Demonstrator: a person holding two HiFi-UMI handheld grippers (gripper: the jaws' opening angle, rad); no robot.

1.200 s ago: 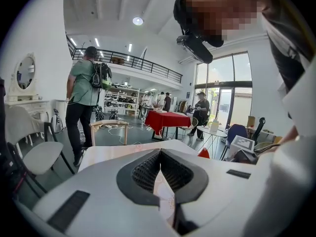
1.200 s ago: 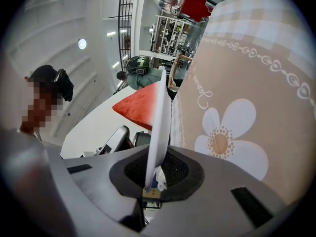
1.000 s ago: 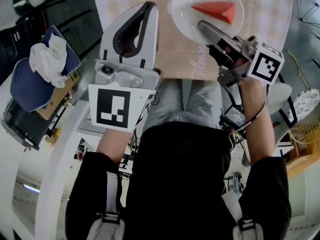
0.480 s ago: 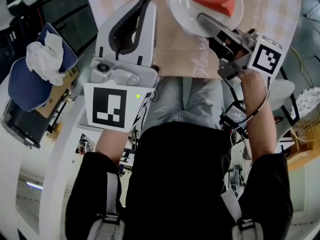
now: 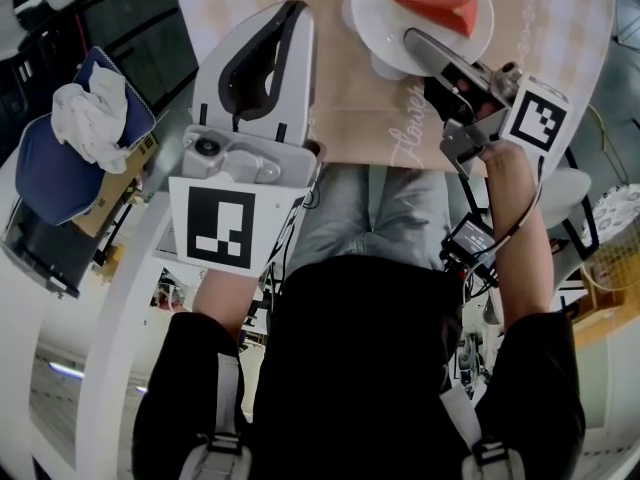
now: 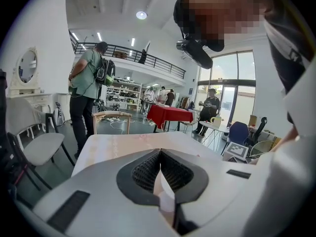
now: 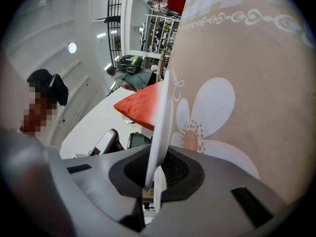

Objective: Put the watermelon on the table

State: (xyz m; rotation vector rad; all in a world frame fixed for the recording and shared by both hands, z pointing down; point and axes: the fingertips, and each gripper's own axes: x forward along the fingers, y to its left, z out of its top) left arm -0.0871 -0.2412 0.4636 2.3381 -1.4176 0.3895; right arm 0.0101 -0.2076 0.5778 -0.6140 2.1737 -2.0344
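Head view: watermelon wedge (image 5: 440, 10) lies crosswise on plate (image 5: 372, 6), tip pointing left.

Tablecloth (image 5: 340, 118): white cursive word "Flower", running sideways near cloth edge. Cube marker (image 5: 222, 226) on left gripper (image 5: 295, 13): black-and-white square code, no letters or digits. Second cube marker (image 5: 535, 118) on right gripper (image 5: 415, 43): same kind of code. Nothing else legible.

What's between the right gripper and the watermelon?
Only bare plate, its rim pinched by the right gripper; the watermelon lies farther in. Head view shows it.
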